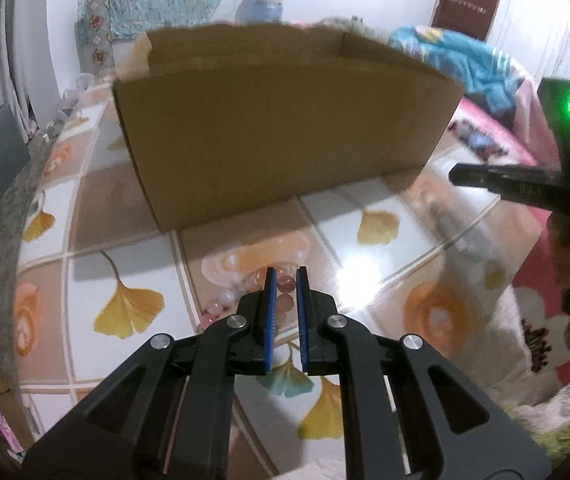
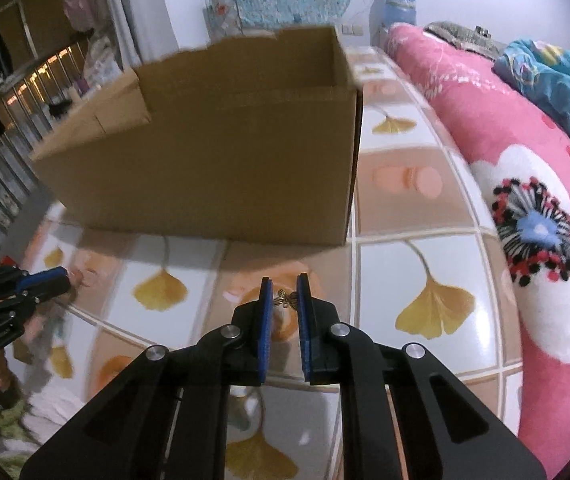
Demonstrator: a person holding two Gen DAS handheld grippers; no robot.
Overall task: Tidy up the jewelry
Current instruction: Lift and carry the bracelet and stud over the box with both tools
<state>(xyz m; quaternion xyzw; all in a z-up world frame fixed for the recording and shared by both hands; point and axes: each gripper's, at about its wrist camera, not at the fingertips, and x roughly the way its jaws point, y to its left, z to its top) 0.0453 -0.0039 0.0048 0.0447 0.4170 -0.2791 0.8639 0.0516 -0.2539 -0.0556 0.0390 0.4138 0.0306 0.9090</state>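
Open cardboard box (image 2: 213, 152) on tiled table (image 2: 425, 264), inside hidden

The table (image 1: 133, 216) wears a glossy cover printed in squares of white and peach, with yellow ginkgo leaves and orange blossoms, and a bright glare sits on it in the left wrist view. An open cardboard box (image 1: 277, 128) stands on it toward the far side, its flaps up and its shadow falling on the near squares. A strand of pink beads (image 1: 225, 304) lies on the cover nearer the camera. A pink flowered quilt (image 2: 525, 200) lies along the table's right edge.
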